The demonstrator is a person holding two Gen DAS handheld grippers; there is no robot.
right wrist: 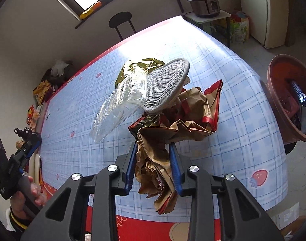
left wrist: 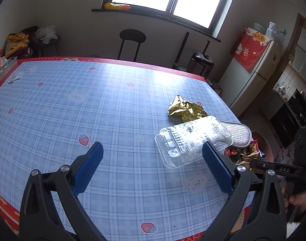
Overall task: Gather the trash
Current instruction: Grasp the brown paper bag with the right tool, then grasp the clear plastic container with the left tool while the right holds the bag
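Right now the right gripper [right wrist: 153,160] is clenched on a crumpled brown paper bag [right wrist: 169,132] with red trim: both blue pads press the bag's lower wad from either side, and a ragged end hangs out below the jaws toward the camera. Most of the bag billows up and ahead of the fingertips, spreading to their right. Just beyond it, a grey mesh slipper [right wrist: 165,84] sits tilted, its sole facing the camera, touching the bag's upper edge. To the left of the slipper and ahead-left of the jaws lies a clear plastic tray [right wrist: 118,104], with a crumpled gold foil wrapper [right wrist: 141,64] behind it. Far right of the claw, off the table [right wrist: 243,120] edge, stands a reddish-brown bin [right wrist: 281,100].

The left gripper [left wrist: 153,160] hangs over the checked tablecloth with its jaws spread wide and nothing between them. From its view the clear plastic tray [left wrist: 191,140] lies just ahead of the right fingertip, partly hidden behind it; the gold foil wrapper [left wrist: 185,108] lies further ahead to the right, and the slipper [left wrist: 237,134] pokes out past the tray at the table's edge.
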